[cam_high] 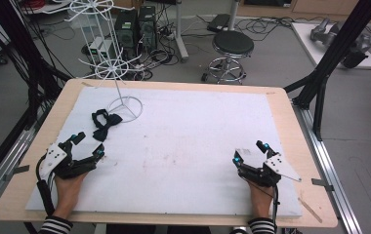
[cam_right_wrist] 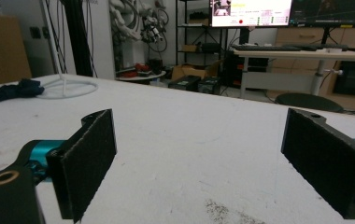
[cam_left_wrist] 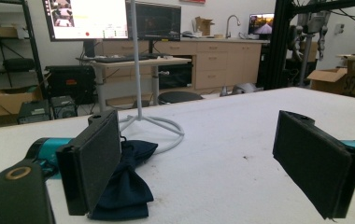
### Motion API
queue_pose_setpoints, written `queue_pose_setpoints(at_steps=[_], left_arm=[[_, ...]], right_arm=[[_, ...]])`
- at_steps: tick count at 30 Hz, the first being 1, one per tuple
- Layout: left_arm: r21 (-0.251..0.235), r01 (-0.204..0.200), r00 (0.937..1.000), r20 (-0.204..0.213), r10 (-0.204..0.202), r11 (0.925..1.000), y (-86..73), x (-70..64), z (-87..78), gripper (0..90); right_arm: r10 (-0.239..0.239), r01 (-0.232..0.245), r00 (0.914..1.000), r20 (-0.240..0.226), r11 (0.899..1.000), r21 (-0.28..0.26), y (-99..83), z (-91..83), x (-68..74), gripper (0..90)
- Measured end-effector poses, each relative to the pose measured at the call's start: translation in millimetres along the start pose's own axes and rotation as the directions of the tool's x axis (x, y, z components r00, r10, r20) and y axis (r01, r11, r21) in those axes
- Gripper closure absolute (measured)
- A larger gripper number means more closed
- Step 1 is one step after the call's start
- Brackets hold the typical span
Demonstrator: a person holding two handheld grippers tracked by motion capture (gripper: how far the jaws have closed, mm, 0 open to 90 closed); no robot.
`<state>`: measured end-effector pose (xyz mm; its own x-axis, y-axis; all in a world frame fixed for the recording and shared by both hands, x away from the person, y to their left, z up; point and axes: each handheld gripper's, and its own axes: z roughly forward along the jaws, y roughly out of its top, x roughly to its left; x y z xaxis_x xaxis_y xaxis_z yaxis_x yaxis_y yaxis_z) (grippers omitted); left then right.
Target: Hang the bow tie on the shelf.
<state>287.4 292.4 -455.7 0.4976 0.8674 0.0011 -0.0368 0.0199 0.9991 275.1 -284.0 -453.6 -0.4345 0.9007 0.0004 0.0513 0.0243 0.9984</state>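
Wooden table (cam_high: 291, 122) covered by a white mat (cam_high: 188, 141). 2 hand-held grippers rest low near the front edge, 1 per hand, well apart from each other.

Left gripper (cam_high: 87, 145) at the left side of the mat, jaws spread wide, nothing between them. In the left gripper view, left gripper (cam_left_wrist: 213, 161) has both black pads apart with bare mat between; the dark bow tie (cam_left_wrist: 124, 184) lies just beyond the left pad, partly hidden by it. Cannot tell if the pad touches the fabric.

From the high view the bow tie (cam_high: 103, 125) lies flat on the mat's left part, just ahead of the left gripper and just beside the ring base of the white wire stand (cam_high: 125, 105). The stand is upright, its pole rising toward the back-left corner.

Right gripper (cam_high: 248, 152) at the right side of the mat, jaws also released, empty. In the right gripper view, right gripper (cam_right_wrist: 199, 168) shows only bare mat in the gap; bow tie (cam_right_wrist: 10, 91) and stand base (cam_right_wrist: 68, 86) sit far off at the left.

Black stool (cam_high: 231, 48) on the floor behind the table.
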Motion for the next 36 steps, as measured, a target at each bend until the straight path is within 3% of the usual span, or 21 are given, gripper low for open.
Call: queue_pose_setpoints(at_steps=[5, 36], left_arm=[[0.002, 0.015, 0.9999, -0.005, -0.015, 0.9999, 0.1, 1.3, 0.4, 15.7], [0.011, 0.009, 0.9999, -0.012, -0.009, 0.9999, 0.7, 0.5, 1.2, 15.4]], right_arm=[[0.011, -0.011, 0.9999, -0.001, 1.0, -0.003, -0.1, -0.3, -0.8, 9.4], [0.006, -0.006, 1.0, 0.001, 1.0, -0.005, -0.2, -0.8, 0.0, 9.4]])
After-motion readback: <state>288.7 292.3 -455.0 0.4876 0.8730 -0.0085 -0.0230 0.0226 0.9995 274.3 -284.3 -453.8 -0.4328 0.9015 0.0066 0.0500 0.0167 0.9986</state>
